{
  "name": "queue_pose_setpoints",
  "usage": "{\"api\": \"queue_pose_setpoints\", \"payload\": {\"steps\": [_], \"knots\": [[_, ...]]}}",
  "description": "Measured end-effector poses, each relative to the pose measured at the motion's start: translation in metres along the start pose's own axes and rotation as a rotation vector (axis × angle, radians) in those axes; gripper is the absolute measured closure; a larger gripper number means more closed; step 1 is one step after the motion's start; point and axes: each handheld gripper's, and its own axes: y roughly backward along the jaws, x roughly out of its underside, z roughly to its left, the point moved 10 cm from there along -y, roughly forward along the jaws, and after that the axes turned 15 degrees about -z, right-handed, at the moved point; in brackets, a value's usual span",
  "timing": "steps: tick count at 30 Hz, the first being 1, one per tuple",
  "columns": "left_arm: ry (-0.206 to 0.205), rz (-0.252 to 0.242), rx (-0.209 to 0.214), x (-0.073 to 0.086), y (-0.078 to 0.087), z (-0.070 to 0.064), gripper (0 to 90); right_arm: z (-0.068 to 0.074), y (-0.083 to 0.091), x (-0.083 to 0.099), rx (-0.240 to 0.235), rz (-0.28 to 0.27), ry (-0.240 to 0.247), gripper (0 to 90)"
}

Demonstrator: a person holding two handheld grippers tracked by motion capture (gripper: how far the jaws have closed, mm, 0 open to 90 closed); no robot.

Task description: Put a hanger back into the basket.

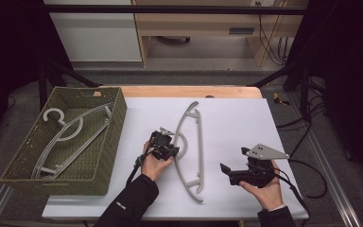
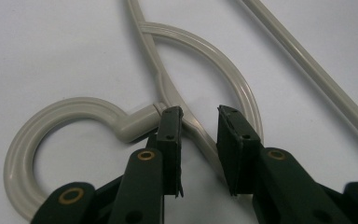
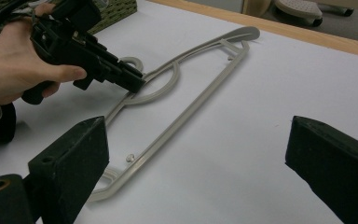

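Lengthwise, hanger (image 1: 191, 146) hook (image 2: 51, 135) pointing left

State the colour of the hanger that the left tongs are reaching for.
Pale grey-beige; the hanger shows best in the left gripper view, by the left tongs.

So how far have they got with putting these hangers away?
One hanger already lies in the green basket. The second hanger is on the white table; the left gripper has its open jaws on either side of the neck near the hook, not yet closed. The right gripper waits open, off to the side. Gripping, lifting and placing that hanger remain.
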Motion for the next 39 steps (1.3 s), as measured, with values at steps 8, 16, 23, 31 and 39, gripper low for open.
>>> {"api": "queue_pose_setpoints", "payload": {"steps": [8, 16, 23, 31, 39], "knots": [[0.032, -0.009, -0.028, -0.002, -0.008, -0.006, 52.3, 0.000, 0.000, 0.000, 0.001, 0.003, -0.001, 6.6], [-0.029, 0.035, -0.089, 0.002, -0.008, -0.005, 64.2, 0.000, 0.000, 0.000, -0.002, 0.004, 0.002, 6.6], [-0.049, 0.049, 0.021, 0.001, 0.004, 0.002, 75.7, 0.000, 0.001, -0.001, -0.004, -0.001, 0.002, 6.6], [-0.018, 0.005, 0.021, -0.003, 0.001, -0.001, 67.7, 0.000, 0.000, 0.001, -0.002, 0.006, 0.002, 6.6], [-0.037, 0.028, -0.033, 0.003, -0.005, 0.004, 68.6, 0.000, 0.000, 0.000, 0.001, 0.000, -0.002, 6.7]]}}
